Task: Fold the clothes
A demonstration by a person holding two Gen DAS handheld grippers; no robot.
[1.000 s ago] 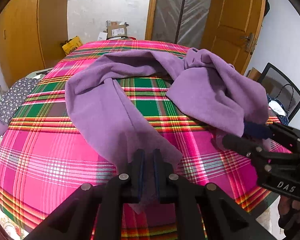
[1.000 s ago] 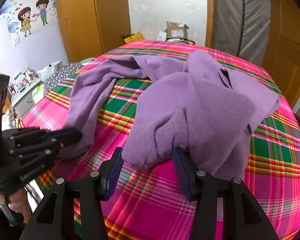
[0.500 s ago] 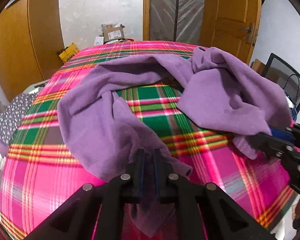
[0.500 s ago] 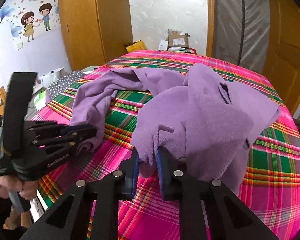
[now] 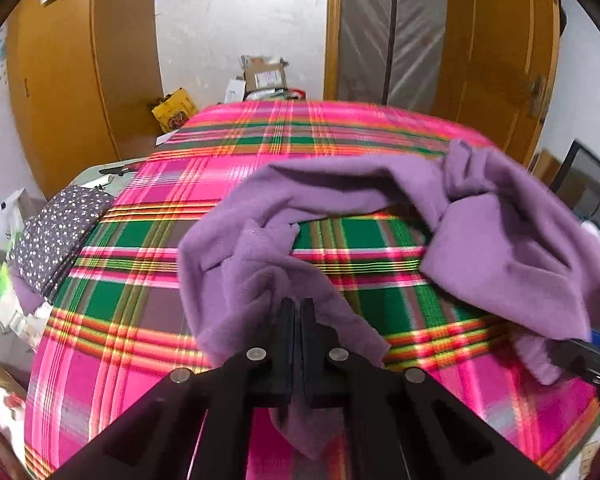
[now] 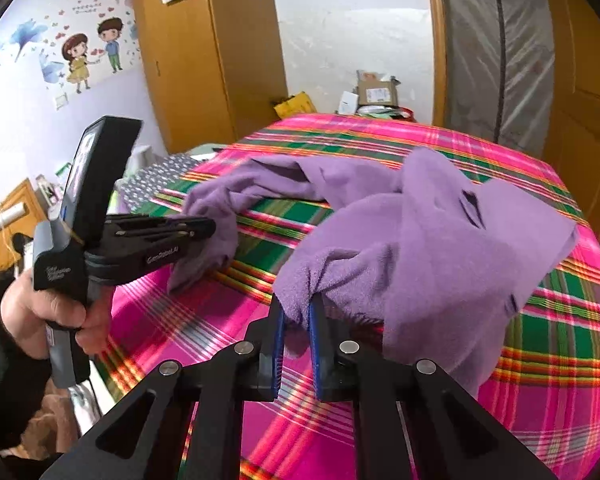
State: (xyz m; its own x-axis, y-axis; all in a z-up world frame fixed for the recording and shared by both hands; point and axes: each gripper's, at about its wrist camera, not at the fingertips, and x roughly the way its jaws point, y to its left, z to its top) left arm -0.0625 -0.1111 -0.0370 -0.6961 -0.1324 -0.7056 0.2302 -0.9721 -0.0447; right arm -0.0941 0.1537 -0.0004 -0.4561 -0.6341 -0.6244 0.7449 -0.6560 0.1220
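Since a second ago the right gripper [image 6: 296, 312] has gone from jaws spread wide around a fold of the purple garment [image 6: 440, 248] to jaws drawn in on it, and they have just been closing further with the cloth between them. The left gripper [image 5: 298, 312] has also just been closing, its narrow gap shrinking to almost nothing, and the near end of the garment it holds is now bunched and raised off the bed where it earlier lay flatter.

In the left wrist view the two black fingers stand pressed nearly together, pinching a thin edge of purple fleece; a tail of the cloth hangs down below the jaws, and a gathered mound rises just beyond the tips. In the right wrist view the blue pads [image 6: 314, 340] stand a little apart, clamped on a thicker wad of the same garment, with a short flap drooping between them.

From the two grips the garment runs in a loose arc across the plaid bedspread [image 5: 140, 300]: a narrow band curves over the far side, and the bulk lies heaped on the right gripper's side, with a slit opening showing near its top. The right wrist view shows the person's hand [image 6: 56, 312] wrapped round the left gripper's handle at the bed's edge. A dotted grey cloth [image 5: 56, 236] lies beside the bed, and cardboard boxes [image 6: 376, 94] sit beyond it against the wall.
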